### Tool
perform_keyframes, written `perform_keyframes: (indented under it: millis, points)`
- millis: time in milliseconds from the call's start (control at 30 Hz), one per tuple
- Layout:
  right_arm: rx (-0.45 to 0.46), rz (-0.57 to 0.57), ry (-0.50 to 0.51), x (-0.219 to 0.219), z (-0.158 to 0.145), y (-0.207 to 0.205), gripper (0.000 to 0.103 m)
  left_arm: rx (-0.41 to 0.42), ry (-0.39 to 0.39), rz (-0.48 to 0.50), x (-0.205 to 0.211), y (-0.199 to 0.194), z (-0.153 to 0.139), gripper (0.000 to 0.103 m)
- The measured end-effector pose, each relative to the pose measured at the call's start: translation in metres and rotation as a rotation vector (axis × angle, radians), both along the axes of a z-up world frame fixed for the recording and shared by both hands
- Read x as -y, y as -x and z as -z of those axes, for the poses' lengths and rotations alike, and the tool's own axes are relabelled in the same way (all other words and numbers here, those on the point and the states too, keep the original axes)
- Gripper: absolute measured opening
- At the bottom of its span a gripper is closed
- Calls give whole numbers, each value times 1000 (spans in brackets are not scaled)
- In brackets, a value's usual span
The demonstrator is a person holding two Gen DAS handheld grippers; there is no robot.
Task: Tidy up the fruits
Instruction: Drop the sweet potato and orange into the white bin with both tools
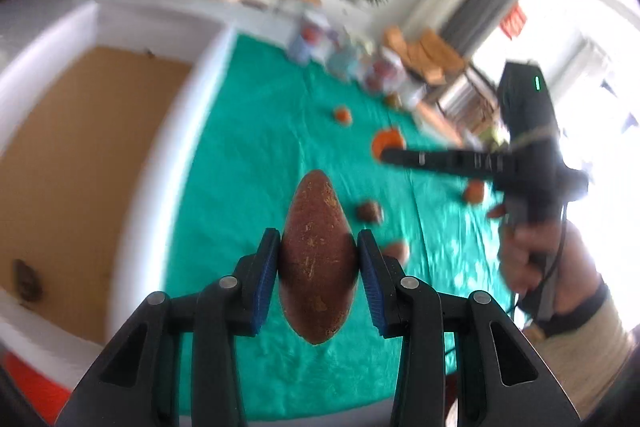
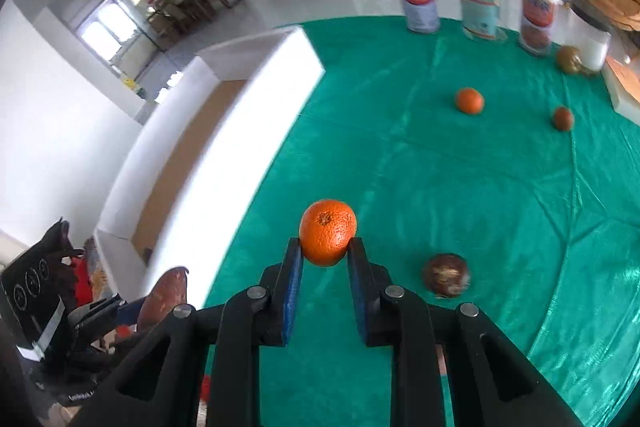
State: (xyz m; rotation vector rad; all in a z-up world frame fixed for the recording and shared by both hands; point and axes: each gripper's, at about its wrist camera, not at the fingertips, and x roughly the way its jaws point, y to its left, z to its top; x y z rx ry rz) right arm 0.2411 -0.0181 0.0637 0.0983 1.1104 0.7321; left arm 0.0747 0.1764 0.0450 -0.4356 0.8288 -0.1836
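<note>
My left gripper (image 1: 318, 251) is shut on a long brown fruit (image 1: 318, 259), held above the green cloth beside the white box (image 1: 160, 195). The same fruit shows in the right wrist view (image 2: 164, 297) at lower left. My right gripper (image 2: 325, 247) is shut on an orange (image 2: 327, 231), held above the cloth. In the left wrist view the right gripper (image 1: 390, 157) reaches in from the right, with the orange (image 1: 386, 141) at its tip. A dark fruit (image 1: 26, 281) lies inside the box.
Loose fruits lie on the green cloth (image 2: 440, 167): a dark round one (image 2: 446, 275), an orange (image 2: 469, 100), a small brown one (image 2: 563, 118) and another (image 2: 569, 59) by the jars. Several jars (image 2: 482, 5) stand at the far edge. The box has a cardboard floor (image 1: 60, 155).
</note>
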Motion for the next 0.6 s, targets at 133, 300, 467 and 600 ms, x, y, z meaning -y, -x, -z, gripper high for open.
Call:
perform_keyframes:
  millis: [133,300,467,600]
  points:
    - [-27,-137,-111,-80,-14,23,23,36,-88,-196,-65,10,-30,40]
    - [-34,-235,-77,-169,10,47,24,-94,-204,-380,-120,5,3,40]
    - [-54,-189,-56,-188,31,50,30,-146,-210,-452,-134,8,32,41]
    - [47,-94,-107,-124,8,48,65,-40,-201,-496,-123,14,12,85]
